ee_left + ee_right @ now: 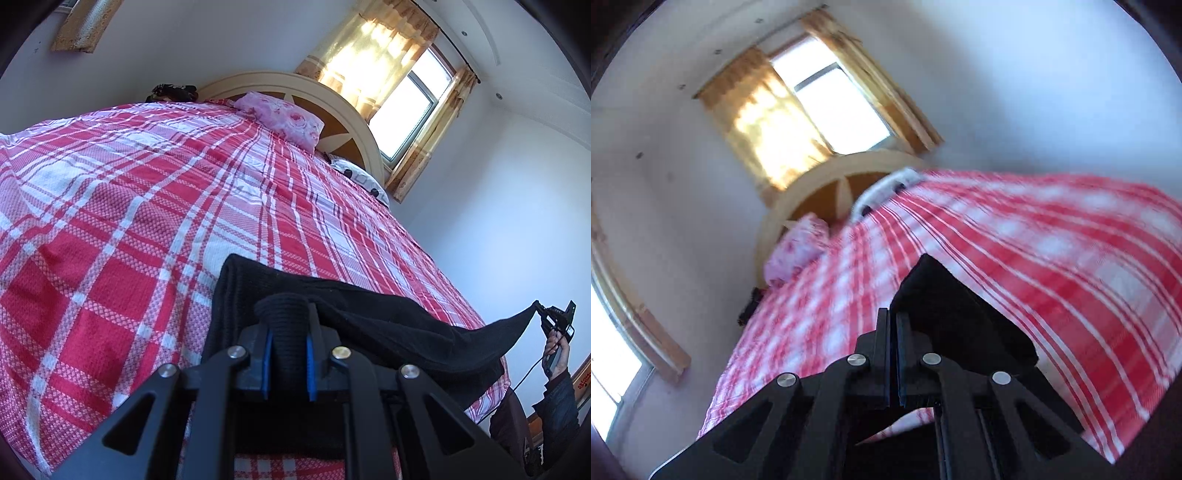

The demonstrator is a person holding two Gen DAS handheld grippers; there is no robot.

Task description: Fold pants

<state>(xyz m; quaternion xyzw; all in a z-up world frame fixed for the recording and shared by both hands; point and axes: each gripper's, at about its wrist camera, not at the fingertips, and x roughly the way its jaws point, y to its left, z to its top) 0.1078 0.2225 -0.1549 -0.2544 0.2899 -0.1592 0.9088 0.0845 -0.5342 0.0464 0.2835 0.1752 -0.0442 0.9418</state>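
The black pants lie across the near end of a bed with a red and white plaid cover. My left gripper is shut on a bunched ribbed edge of the pants. My right gripper shows at the far right of the left wrist view, held by a hand, pinching the other end of the pants and stretching it off the bed's side. In the blurred right wrist view my right gripper is shut on the black pants above the plaid cover.
A pink floral pillow and a white spotted pillow lie by the cream headboard. A curtained window is behind it. A dark object sits at the far bed corner.
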